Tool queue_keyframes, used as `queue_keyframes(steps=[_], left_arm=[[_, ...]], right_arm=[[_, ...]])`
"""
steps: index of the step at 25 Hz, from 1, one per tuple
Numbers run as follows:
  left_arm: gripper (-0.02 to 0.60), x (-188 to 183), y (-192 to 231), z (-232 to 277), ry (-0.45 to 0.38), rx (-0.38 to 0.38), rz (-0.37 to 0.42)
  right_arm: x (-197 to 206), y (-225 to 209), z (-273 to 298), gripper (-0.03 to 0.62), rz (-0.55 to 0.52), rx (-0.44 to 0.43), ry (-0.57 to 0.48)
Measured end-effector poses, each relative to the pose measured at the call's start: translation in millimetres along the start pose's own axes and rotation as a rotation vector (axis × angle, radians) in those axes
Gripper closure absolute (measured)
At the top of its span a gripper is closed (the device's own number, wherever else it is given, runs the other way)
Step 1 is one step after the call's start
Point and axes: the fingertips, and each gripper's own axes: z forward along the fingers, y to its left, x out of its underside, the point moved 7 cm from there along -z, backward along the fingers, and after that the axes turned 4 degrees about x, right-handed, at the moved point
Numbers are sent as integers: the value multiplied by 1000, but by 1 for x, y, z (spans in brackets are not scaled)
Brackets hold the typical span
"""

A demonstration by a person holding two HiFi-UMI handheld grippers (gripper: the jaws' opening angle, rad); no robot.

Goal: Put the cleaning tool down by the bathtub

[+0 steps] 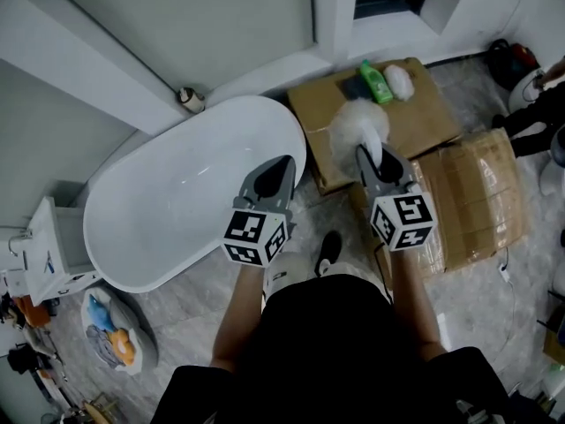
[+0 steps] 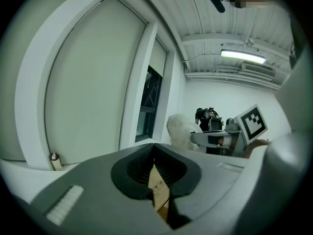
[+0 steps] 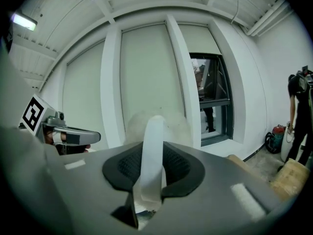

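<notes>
Your right gripper (image 1: 366,153) is clamped on the white handle (image 3: 151,160) of the tool (image 1: 358,124). Its fluffy head points away from you, up in the air over the near edge of the far box (image 1: 424,117), just right of the tub (image 1: 177,201). Your left gripper (image 1: 281,164) hovers over the tub's right end with its jaws drawn together on nothing, so it has no part in this step. Keep it where it is, or ease it left so it stays out of the way. The nearest place beside the tub looks to be the strip of floor (image 1: 311,203) between the tub's right rim and the boxes. The top of the far box, near the green bottle (image 1: 376,83), would also do. Bring the right gripper down and a little left, tilted so the fluffy head touches first and the handle lies flat after it. Don't let go while the tool is in the air: it looks light and the handle could roll or tip. Mind your shoe (image 1: 328,251), which sits close to that strip. Once the tool rests on its own, spread the jaws well apart and draw the gripper straight back along the handle, so the pads don't drag it with you.
</notes>
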Motion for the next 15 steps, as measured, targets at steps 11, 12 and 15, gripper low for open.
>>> queue_keyframes(steps=[11,12,15], left_arm=[[584,8,13,18,35,-40,-26],[584,9,15,21,38,-39,-30],[584,12,21,28,48,-35,-42]], right_arm=[[17,-15,38,497,12,-32,78],[18,-15,42,497,13,-32,84],[21,-16,53,497,13,-33,109]])
